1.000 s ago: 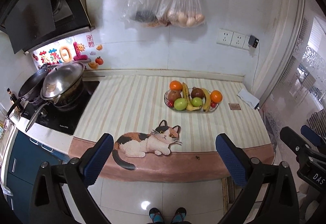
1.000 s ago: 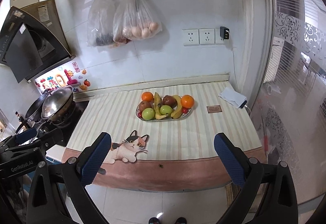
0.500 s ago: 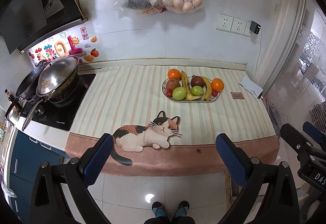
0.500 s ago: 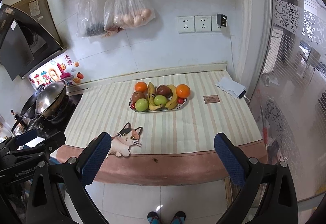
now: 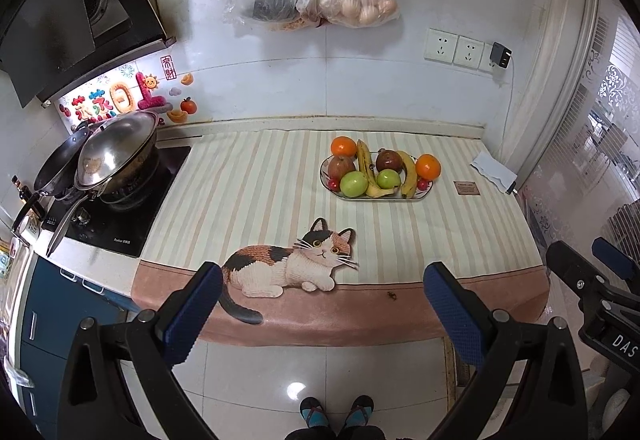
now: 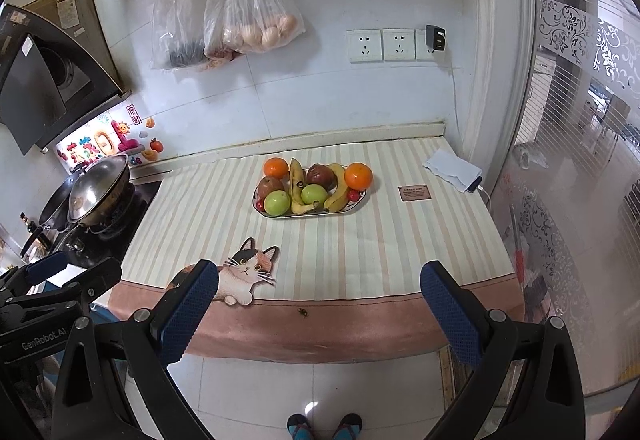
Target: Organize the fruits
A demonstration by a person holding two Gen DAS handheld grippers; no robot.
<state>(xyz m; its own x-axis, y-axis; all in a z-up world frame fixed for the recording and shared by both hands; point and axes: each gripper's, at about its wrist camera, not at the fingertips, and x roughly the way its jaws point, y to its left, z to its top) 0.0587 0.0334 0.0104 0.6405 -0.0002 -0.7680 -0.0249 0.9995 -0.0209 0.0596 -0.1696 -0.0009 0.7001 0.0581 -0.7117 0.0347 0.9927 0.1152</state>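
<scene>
Fruits (image 5: 378, 172) lie plated; both tongs (image 5: 322, 300) (image 6: 316, 298) hover agape, level.

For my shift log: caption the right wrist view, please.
Right tool open and empty, short of the striped counter; fruit plate holds oranges, bananas, apples; left tool at lower left.

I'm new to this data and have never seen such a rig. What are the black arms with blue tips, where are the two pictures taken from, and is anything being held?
No robot here: a person, whose feet show on the floor, holds a two-finger gripper in each hand. Each picture comes from a fisheye camera on one gripper, looking forward along its blue-padded fingers. One view shows the left gripper, the other the right gripper. Both are wide open and hold nothing. Ahead is a counter under a striped cloth with a cat picture. On it stands a plate of fruit: oranges, bananas, green and dark fruits. A wok sits on the stove at left.
</scene>
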